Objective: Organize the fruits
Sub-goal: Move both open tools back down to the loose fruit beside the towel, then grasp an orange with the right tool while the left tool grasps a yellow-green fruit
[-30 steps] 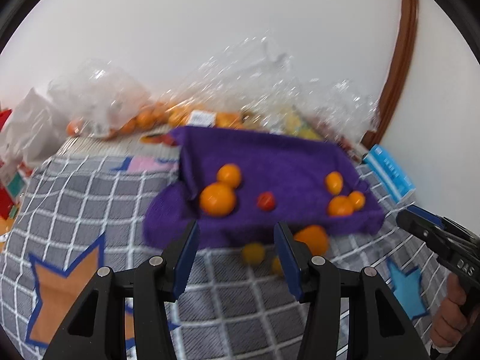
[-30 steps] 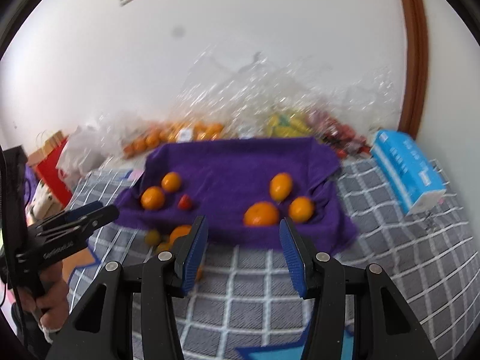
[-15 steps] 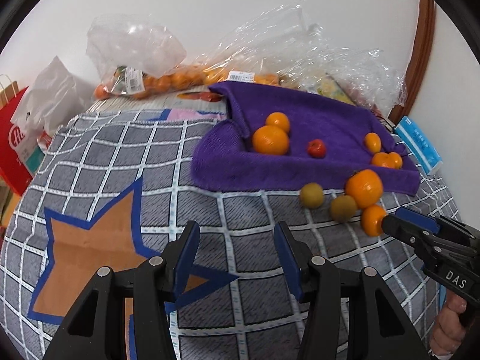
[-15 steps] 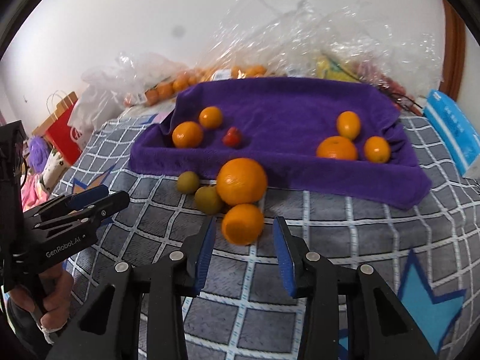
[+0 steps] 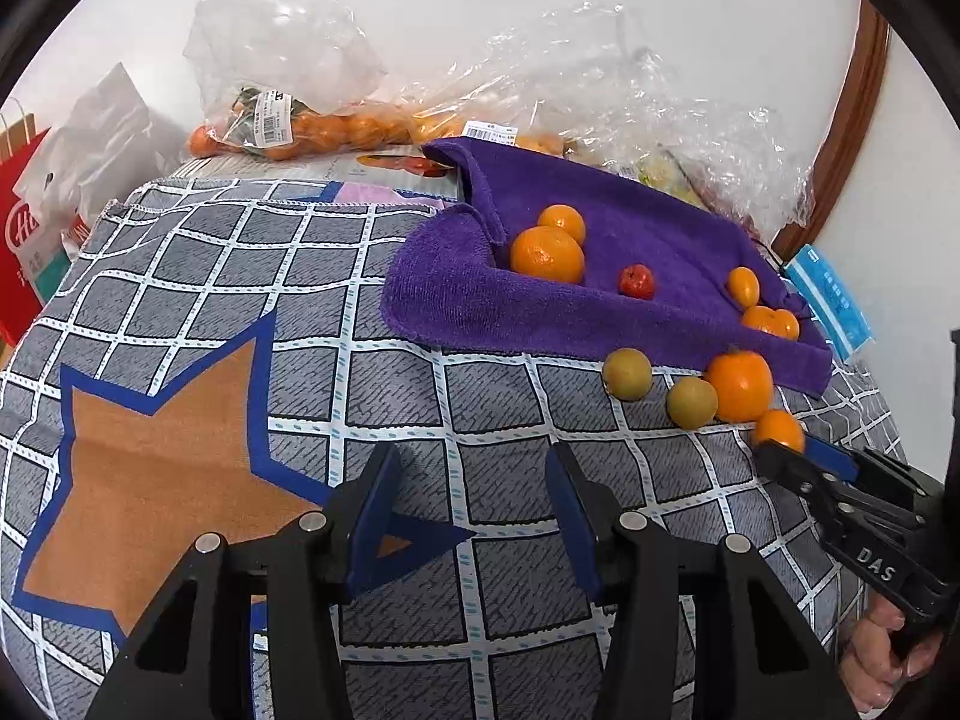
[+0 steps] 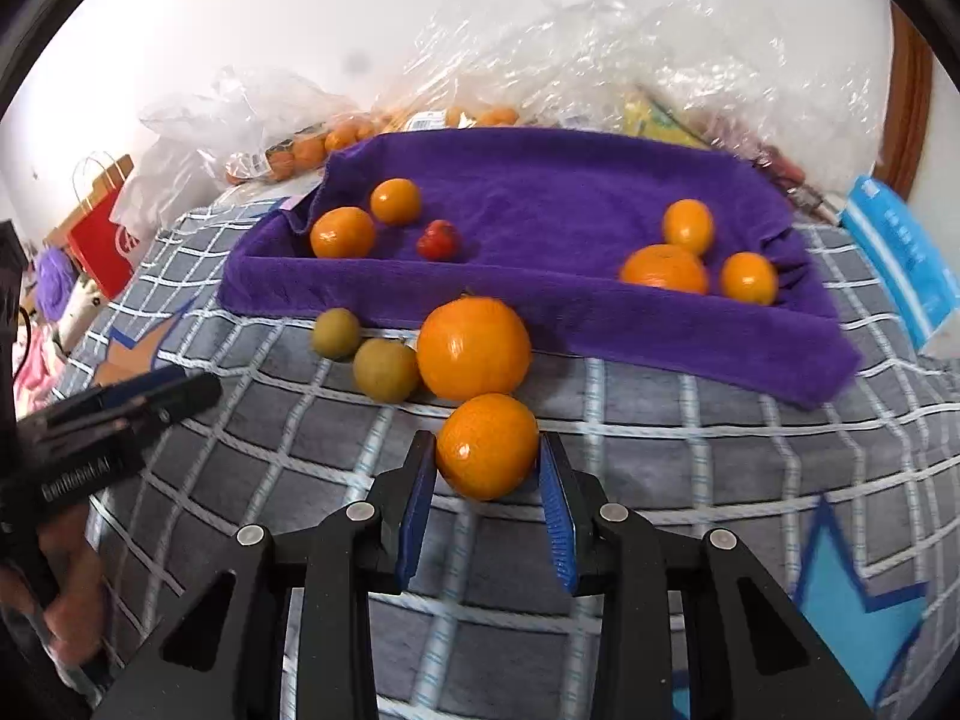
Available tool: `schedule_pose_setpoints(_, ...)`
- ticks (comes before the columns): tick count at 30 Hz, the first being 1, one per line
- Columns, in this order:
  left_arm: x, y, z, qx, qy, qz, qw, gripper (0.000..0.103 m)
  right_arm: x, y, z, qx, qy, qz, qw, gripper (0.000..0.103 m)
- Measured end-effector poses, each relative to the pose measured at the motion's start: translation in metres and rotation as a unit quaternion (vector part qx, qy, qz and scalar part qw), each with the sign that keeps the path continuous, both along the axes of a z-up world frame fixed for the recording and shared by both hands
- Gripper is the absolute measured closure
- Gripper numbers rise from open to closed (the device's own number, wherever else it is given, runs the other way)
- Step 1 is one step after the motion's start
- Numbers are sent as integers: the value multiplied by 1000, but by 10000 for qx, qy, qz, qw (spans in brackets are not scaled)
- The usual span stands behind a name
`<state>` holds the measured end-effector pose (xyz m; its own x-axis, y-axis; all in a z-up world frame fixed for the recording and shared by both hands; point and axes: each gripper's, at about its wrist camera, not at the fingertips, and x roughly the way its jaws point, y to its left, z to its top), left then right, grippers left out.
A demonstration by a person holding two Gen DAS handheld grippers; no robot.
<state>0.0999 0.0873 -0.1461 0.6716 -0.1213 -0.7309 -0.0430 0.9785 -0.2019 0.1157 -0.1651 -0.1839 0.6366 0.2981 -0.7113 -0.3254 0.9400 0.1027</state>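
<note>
Left wrist view: the left gripper (image 5: 474, 504) hangs low in the frame, jaws released and spread over bare checked cloth (image 5: 360, 372), nothing between them. Wide free cloth runs across the left half, over the orange star (image 5: 150, 456). The purple towel (image 5: 660, 228) sits right of center, its front edge folded thick. On it: two oranges at its left corner, a small red fruit (image 5: 636, 281), more oranges at its right end. Just off the towel's front edge lie two greenish fruits (image 5: 627, 373), a big orange (image 5: 740, 385) and a small orange (image 5: 777, 429), which sits right at the tip of the right gripper (image 5: 798, 468), far right.

Right wrist view: the right gripper (image 6: 487, 468) straddles the small orange (image 6: 487, 445) at lower center, jaws parted, a blue pad close on either side; whether they touch it I cannot tell. The big orange (image 6: 474, 347) sits just beyond, against the towel's (image 6: 570, 192) front edge. Free cloth (image 6: 720, 450) lies lower right. Plastic bags (image 6: 600, 48) crowd the upper frame behind the towel.
</note>
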Motion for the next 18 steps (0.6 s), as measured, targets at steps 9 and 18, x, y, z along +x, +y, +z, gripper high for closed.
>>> schedule_pose_setpoints(9, 2, -3, 0, 30, 47, -116, 9999, 55, -7, -40, -9, -163, 134, -255, 9995, 69)
schedule_pose_setpoints(18, 4, -11, -2, 306, 130, -193, 9993, 47, -5, -45, -14, 65, 167, -296, 9994, 69)
